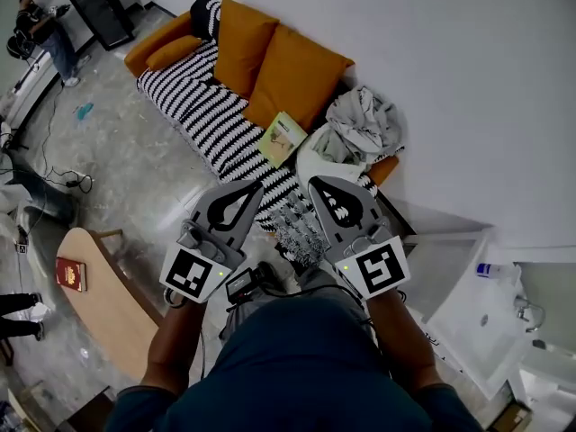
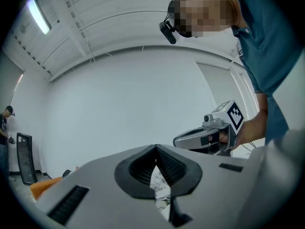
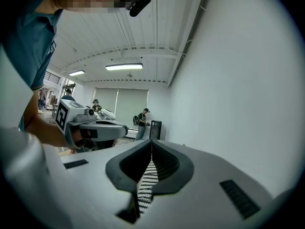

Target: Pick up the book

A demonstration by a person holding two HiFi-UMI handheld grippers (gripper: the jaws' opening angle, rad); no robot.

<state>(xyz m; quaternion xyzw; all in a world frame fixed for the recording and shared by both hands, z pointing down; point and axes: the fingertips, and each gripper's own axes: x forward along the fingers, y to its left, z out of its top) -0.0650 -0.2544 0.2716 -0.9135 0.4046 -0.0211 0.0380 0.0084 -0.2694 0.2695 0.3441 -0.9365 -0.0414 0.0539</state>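
Note:
A thin yellow-green book (image 1: pixel 282 138) lies on the black-and-white striped sofa (image 1: pixel 207 106), against an orange cushion (image 1: pixel 292 75). Both grippers are held side by side over the floor in front of the sofa, short of the book and pointing toward it. My left gripper (image 1: pixel 255 187) (image 2: pixel 156 148) has its jaws together with nothing between them. So does my right gripper (image 1: pixel 316 182) (image 3: pixel 151 142), whose view shows the striped cover through the gap. Each gripper view also catches the other gripper beside it.
A crumpled white cloth (image 1: pixel 360 120) lies on the sofa's right end. A wooden table (image 1: pixel 108 309) at lower left carries a red book (image 1: pixel 70 274). A white basin (image 1: pixel 472 318) stands at right. A person (image 1: pixel 40 30) and a black speaker (image 1: pixel 101 7) are far back left.

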